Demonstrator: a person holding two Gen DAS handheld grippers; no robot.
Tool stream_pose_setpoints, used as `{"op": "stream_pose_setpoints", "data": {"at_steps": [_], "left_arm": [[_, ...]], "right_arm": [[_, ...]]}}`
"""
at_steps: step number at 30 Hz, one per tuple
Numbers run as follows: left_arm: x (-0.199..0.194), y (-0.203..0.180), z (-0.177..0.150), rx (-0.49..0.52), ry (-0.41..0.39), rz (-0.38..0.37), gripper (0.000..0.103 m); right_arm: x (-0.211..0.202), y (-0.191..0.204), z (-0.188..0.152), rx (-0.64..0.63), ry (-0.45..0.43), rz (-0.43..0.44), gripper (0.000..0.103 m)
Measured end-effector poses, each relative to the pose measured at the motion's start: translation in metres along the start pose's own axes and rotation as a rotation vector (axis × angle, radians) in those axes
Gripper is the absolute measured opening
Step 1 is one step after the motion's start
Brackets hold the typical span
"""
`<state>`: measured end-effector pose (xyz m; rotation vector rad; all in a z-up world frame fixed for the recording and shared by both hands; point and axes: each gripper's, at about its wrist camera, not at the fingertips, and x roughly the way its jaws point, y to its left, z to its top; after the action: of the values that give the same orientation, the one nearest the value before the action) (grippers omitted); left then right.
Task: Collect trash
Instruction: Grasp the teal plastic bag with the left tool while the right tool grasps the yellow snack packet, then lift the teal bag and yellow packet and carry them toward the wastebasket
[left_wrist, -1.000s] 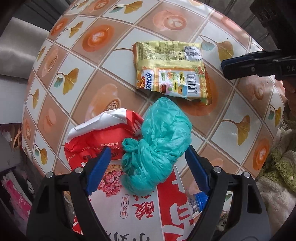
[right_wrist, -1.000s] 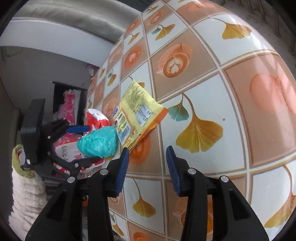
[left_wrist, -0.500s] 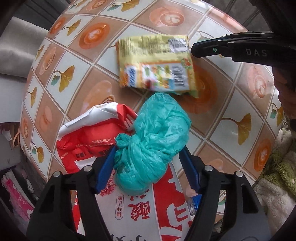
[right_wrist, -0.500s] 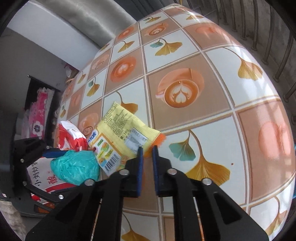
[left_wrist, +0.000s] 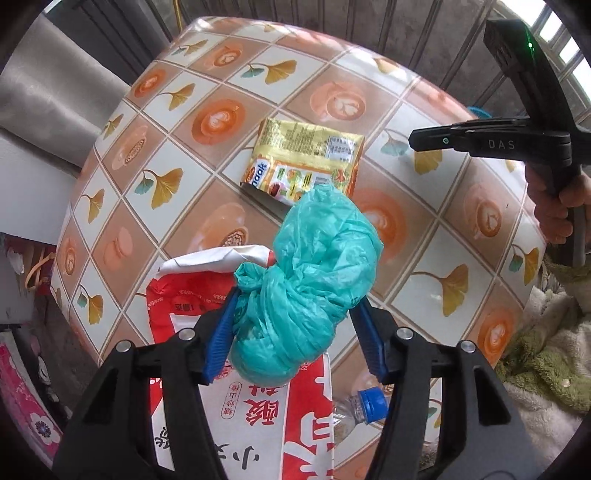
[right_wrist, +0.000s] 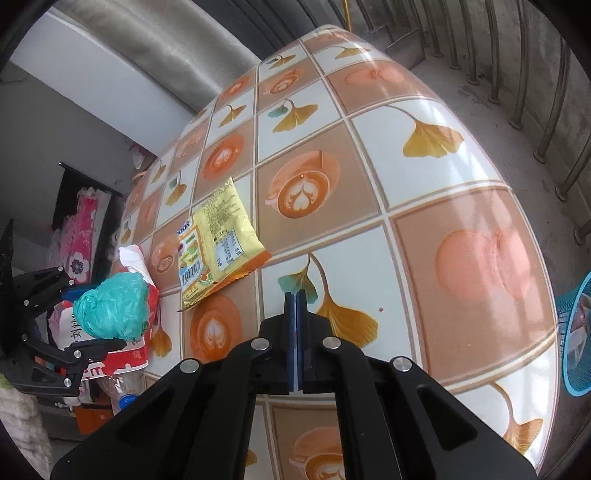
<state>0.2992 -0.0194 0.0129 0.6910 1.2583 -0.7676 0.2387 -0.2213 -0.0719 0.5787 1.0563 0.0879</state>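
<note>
Two pairs of black tongs with blue pads are showing over the table. The left gripper (left_wrist: 295, 332) is pointing down with its jaws, which have just been closing, pressing on both sides of a knotted ball of teal plastic bag (left_wrist: 314, 280), gripping it above the tabletop. The ball is hiding the near corner of the flat yellow snack wrapper (left_wrist: 303, 162) and part of the red-and-white printed plastic sack (left_wrist: 184, 295) below it. The sack is running out of the bottom of the left view, so its far end and what it is holding are not showing. Just beside it a clear plastic bottle with a blue cap (left_wrist: 369, 402) is peeking out, mostly covered by the right finger of that tool.

The right gripper (right_wrist: 296, 299) is closed with its pads meeting on nothing, hovering over the glossy tiled tablecloth with orange cups and ginkgo leaves (right_wrist: 443, 166), apart from the yellow wrapper lying flat there. A hand (left_wrist: 554, 206) is holding its handle at the frame's edge. At the far right of the right view, a blue mesh basket (right_wrist: 570, 332) is cut off; its contents are too blurred to tell.
</note>
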Motion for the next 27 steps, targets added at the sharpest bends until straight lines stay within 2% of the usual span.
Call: {"op": "stream_pose_setpoints", "data": {"at_steps": [3,6,9,12,17,18,19,21,27], "left_arm": [[-0.025,-0.004,-0.003,-0.063,-0.094,-0.035,0.055],[-0.051,-0.006,-0.008,-0.125,-0.208,-0.076,0.055],[-0.078,-0.006,-0.012,-0.219,-0.298,-0.129,0.055],[-0.102,-0.018,-0.030,-0.258,-0.398,-0.167,0.055],[-0.108,-0.044,-0.073,-0.355,-0.565,-0.252,0.055],[-0.103,-0.051,-0.080,-0.368,-0.583,-0.244,0.055],[-0.095,-0.061,-0.087,-0.377,-0.595,-0.221,0.055],[-0.080,-0.078,-0.097,-0.383,-0.611,-0.162,0.055],[-0.039,-0.110,-0.114,-0.456,-0.589,-0.205,0.055]], "right_arm": [[-0.010,0.011,0.009,-0.058,-0.024,-0.013,0.008],[-0.009,0.024,0.021,-0.121,-0.037,-0.038,0.035],[0.000,0.034,0.033,-0.166,-0.016,-0.050,0.041],[0.013,0.041,0.040,-0.198,0.000,-0.063,0.044],[0.042,0.050,0.042,-0.254,0.005,-0.108,0.044],[0.046,0.051,0.040,-0.269,0.002,-0.114,0.039],[0.051,0.052,0.038,-0.284,0.009,-0.121,0.027],[0.057,0.054,0.033,-0.298,0.014,-0.133,0.013],[0.050,0.045,0.025,-0.277,0.017,-0.155,0.009]]}}
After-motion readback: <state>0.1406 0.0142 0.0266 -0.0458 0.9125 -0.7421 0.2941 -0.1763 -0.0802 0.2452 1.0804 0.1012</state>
